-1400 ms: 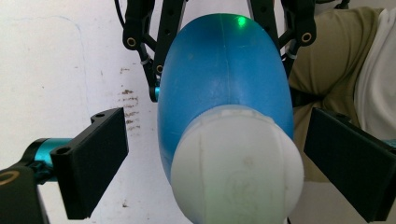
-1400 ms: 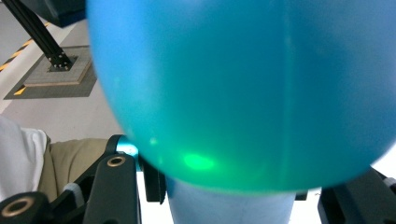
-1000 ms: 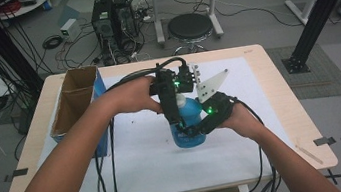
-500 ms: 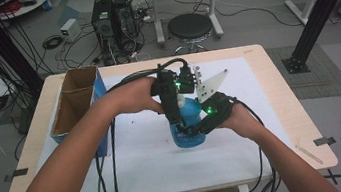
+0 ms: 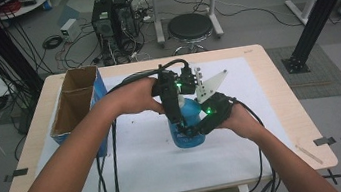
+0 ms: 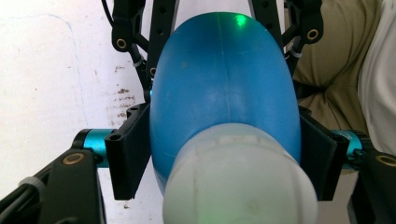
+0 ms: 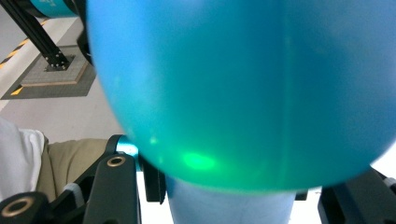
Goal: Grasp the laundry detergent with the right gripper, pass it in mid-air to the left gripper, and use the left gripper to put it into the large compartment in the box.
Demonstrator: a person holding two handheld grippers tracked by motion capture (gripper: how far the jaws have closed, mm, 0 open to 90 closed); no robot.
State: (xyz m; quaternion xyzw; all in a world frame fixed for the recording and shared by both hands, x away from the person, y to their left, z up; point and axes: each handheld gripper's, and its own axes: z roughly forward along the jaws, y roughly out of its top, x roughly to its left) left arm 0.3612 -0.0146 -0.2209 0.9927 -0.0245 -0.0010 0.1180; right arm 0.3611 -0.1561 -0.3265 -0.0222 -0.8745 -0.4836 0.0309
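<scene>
High view is showing a big table (image 5: 281, 110) with a white sheet on it, and a brown box (image 5: 76, 101) is sitting at its left side. A blue bottle (image 5: 188, 123) is standing near the middle of the table, between the two hands.

The right gripper (image 5: 198, 128) is squeezing the bottle low on its body. The left gripper (image 5: 178, 120) is coming down from above, and its jaws have just been closing around the bottle; in the left gripper view the bottle (image 6: 224, 88) is sitting between them, with the pads right at its sides, seemingly pinching it.

The bottle is looking like smooth plastic, so I think it is light, a bit squashy and slippery. Holding the wide body low down looks safest.

In the right gripper view the bottle (image 7: 243, 93) is so close that the jaws are getting hidden. The whitish cap (image 6: 240, 182) is blurry, so how it opens is hard to make out.
</scene>
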